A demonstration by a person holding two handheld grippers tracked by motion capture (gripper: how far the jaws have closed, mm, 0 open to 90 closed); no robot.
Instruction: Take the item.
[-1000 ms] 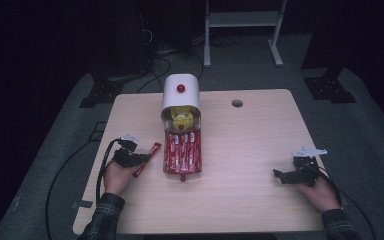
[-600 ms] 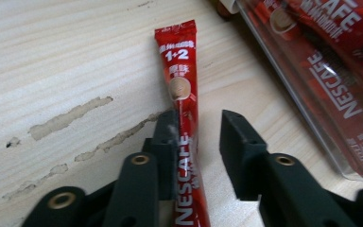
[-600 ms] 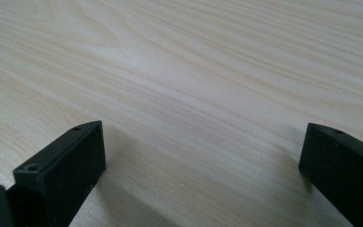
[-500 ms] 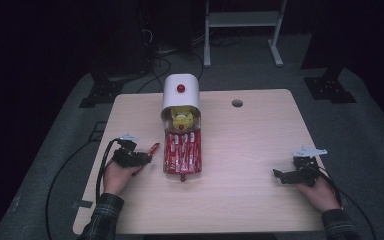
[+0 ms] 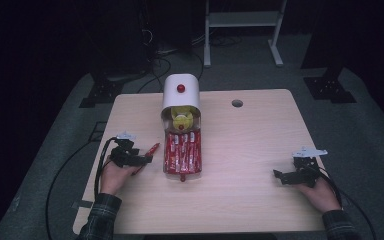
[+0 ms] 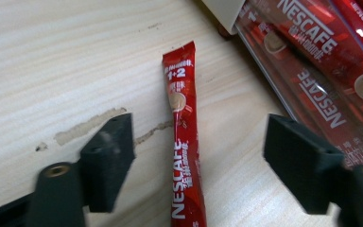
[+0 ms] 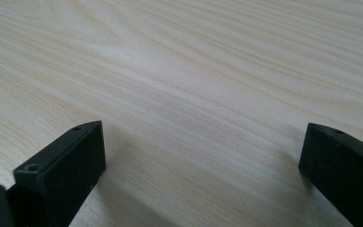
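The left gripper (image 5: 145,159) rested at about eight o'clock on the table (image 5: 260,200), and its jaws had just been opening. In the left gripper view they stood wide apart, and the single coffee stick (image 6: 185,142) lay flat on the wood between them, touched by neither pad. So the stick was released, not held. In the high view it lay just beside the clear tray (image 5: 167,167) of red sticks, on the tray's nine o'clock side, and pointed to about one o'clock. The tray stood near the middle of the table, in front of a white dispenser (image 5: 180,97) at twelve o'clock.

The right gripper (image 5: 280,176) rested well apart at about four o'clock, with jaws wide and only bare wood between them.

In my judgement, the risk was in the next move of the left hand. The stick was still between the jaws, so if the hand pulled away sideways, a pad could drag it or turn it. A push toward three o'clock could also knock the stick against the tray wall and shift the tray.
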